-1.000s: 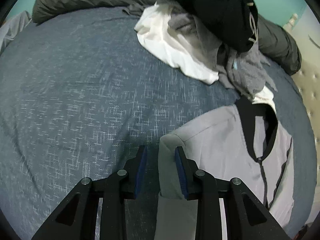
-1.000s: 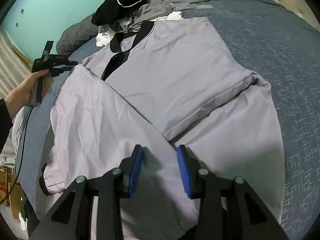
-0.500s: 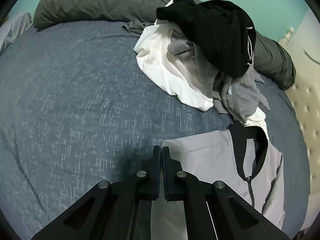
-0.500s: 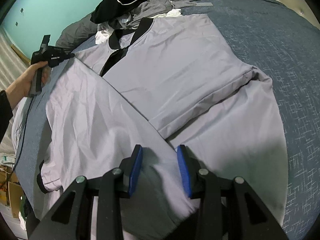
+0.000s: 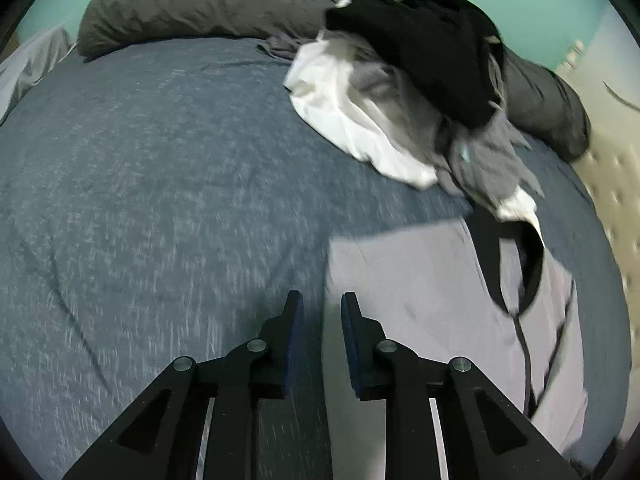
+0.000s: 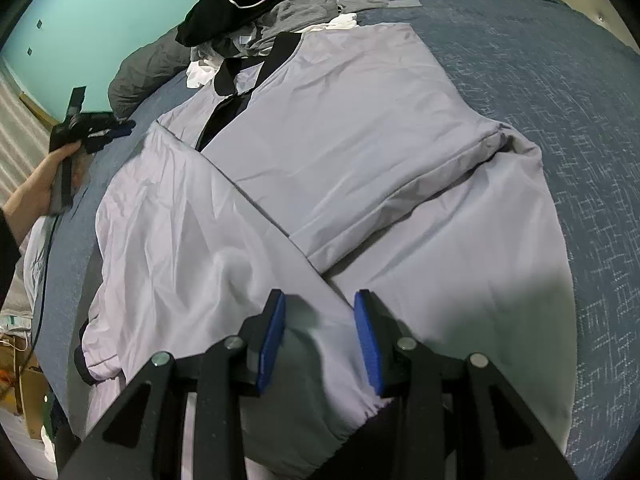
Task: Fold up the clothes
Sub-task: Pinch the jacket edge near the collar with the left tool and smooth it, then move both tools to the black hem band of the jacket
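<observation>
A pale lilac jacket (image 6: 340,152) with a black collar lies flat on the blue bedspread (image 6: 560,80), both sleeves folded across its front. In the left wrist view the same jacket (image 5: 420,280) shows its shoulder corner and black collar just right of my left gripper (image 5: 320,300), which is open with bedspread and the jacket's edge between its fingers. My right gripper (image 6: 319,300) hovers open over the crossed sleeves near the hem, holding nothing. In the right wrist view the left gripper (image 6: 116,128) sits off the jacket's left shoulder, held by a hand (image 6: 36,196).
A heap of unfolded clothes (image 5: 420,92), black, white and grey, lies at the head of the bed against a dark grey duvet roll (image 5: 200,4). A padded beige headboard (image 5: 616,200) rises at the right. The bed's left edge (image 6: 52,320) drops to floor clutter.
My left gripper, shut half a second ago at the jacket's shoulder corner, has opened and pulled slightly left off the cloth. The right gripper has stayed open over the sleeves.
</observation>
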